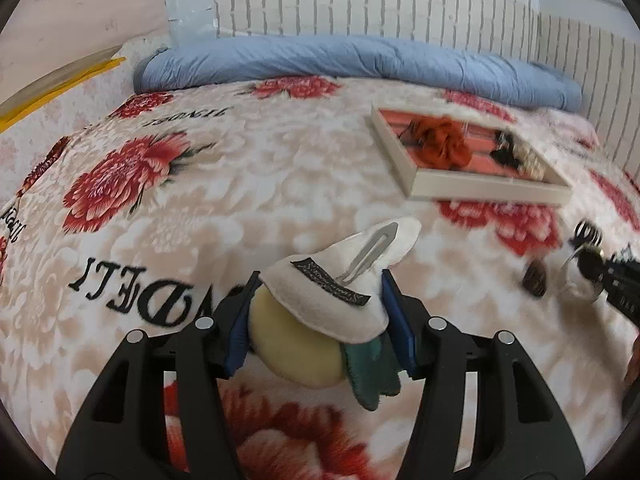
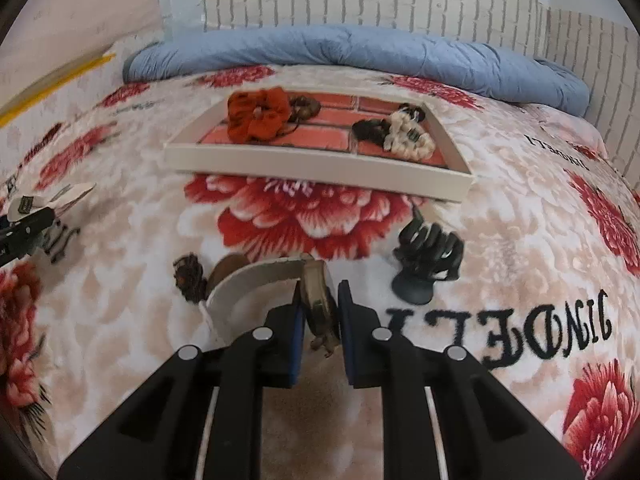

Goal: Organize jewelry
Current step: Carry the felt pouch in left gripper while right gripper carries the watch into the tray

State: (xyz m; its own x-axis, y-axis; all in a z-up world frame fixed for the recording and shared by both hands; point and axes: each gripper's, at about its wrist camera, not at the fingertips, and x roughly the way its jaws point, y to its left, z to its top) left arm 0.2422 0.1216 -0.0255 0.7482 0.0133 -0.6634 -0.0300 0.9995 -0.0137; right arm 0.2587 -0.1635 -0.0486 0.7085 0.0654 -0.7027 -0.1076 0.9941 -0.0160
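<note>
My left gripper is shut on a plush hair clip with a white felt top, metal clasp, yellow pad and green piece, held above the floral blanket. The white-rimmed tray with a brick-pattern floor lies ahead to the right. In the right wrist view the tray holds an orange scrunchie, a brown hair tie, a dark hair tie and a cream scrunchie. My right gripper stands around a brown and white hairband; the pads look slightly apart from it.
A black claw clip lies right of my right gripper and a small dark hair tie to its left. A rolled blue quilt runs along the white brick wall. The floral blanket covers the bed.
</note>
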